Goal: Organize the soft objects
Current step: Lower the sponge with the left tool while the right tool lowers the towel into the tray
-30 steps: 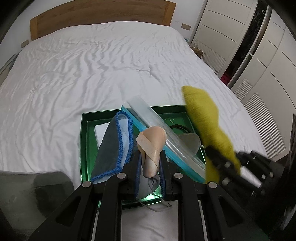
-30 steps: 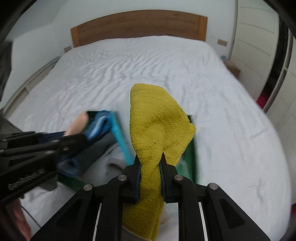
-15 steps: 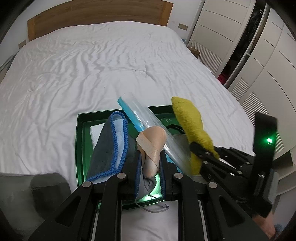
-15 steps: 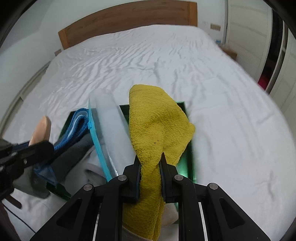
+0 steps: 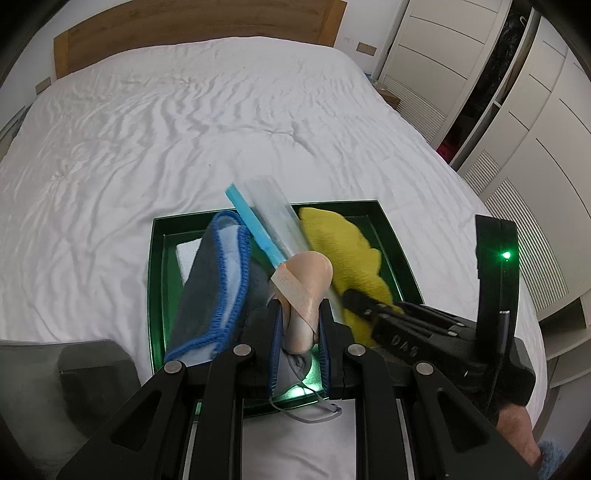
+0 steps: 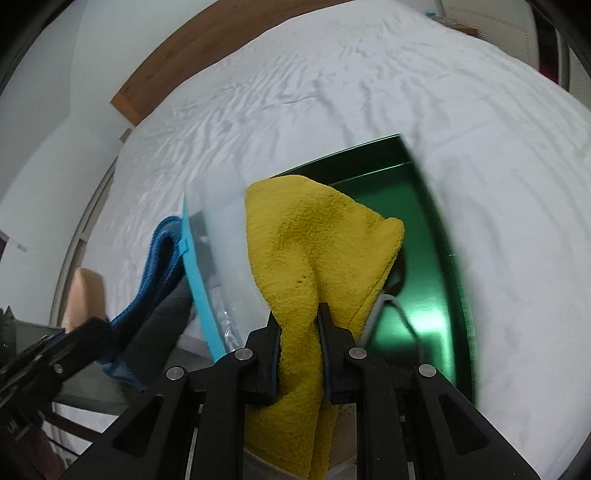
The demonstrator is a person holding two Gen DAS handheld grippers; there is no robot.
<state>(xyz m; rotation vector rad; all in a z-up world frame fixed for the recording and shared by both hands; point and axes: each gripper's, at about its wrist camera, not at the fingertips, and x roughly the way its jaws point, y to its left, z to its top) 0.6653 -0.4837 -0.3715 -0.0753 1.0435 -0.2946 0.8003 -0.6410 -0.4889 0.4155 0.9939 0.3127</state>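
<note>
Yellow cloth (image 6: pixel 314 236) is hanging pinched in the right gripper (image 6: pixel 298 321), its free end draping over the right half of the green tray (image 5: pixel 391 236) on the white bed (image 5: pixel 184 129). Left gripper (image 5: pixel 301 332) is clamping a beige pad (image 5: pixel 306 280) above the tray, beside a blue-edged grey cloth (image 5: pixel 214 280) and a clear zip bag (image 5: pixel 269 218).

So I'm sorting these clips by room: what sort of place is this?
A bedroom, most likely: a wide bed with a rumpled white sheet, a wooden headboard against the wall, and white wardrobe doors along one side.
</note>
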